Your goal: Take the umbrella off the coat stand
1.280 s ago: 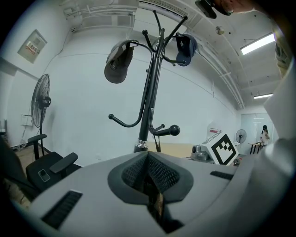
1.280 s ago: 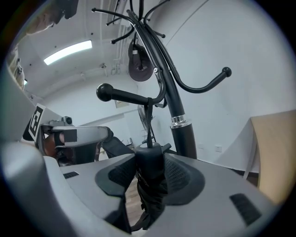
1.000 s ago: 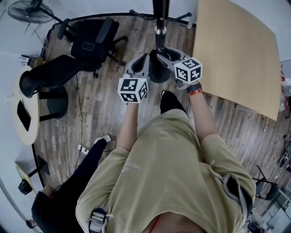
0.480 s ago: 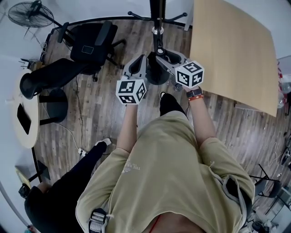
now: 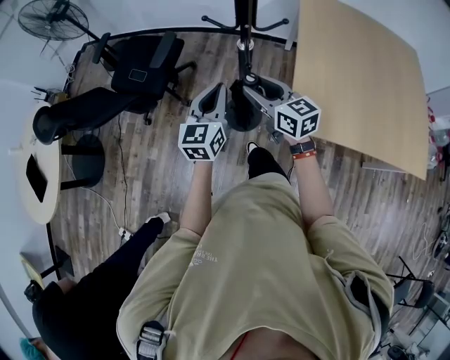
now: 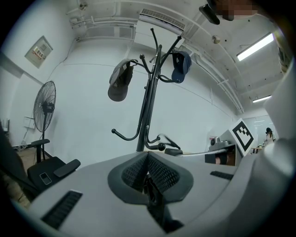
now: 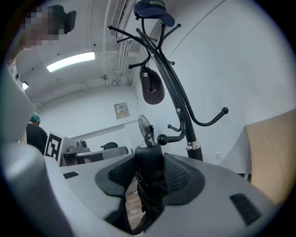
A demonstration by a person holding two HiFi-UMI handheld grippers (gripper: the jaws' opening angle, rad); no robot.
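Observation:
A black folded umbrella (image 5: pixel 242 112) hangs upright between my two grippers, in front of the black coat stand (image 5: pixel 244 28). My right gripper (image 5: pixel 247 86) is shut on its round handle (image 7: pixel 149 166), and the fabric hangs below the pads. My left gripper (image 5: pixel 214 93) is level beside it with the pads together (image 6: pixel 148 171); a thin dark strip, seemingly the umbrella's strap, is pinched in the slit. In the left gripper view the stand's pole (image 6: pixel 147 102) rises just ahead. The stand (image 7: pixel 180 106) carries a grey cap (image 6: pixel 119 83) and a blue cap (image 6: pixel 181 65).
Two black office chairs (image 5: pixel 140 63) and a fan (image 5: pixel 46 17) stand to the left on the wood floor. A large tan board (image 5: pixel 365 77) lies at the right, close to my right arm. A round white table (image 5: pixel 31 176) and another person's leg (image 5: pixel 105 295) are at lower left.
Both grippers have risen a little with the umbrella between them, and the right marker cube has drifted to the right. The jaws stand as before.

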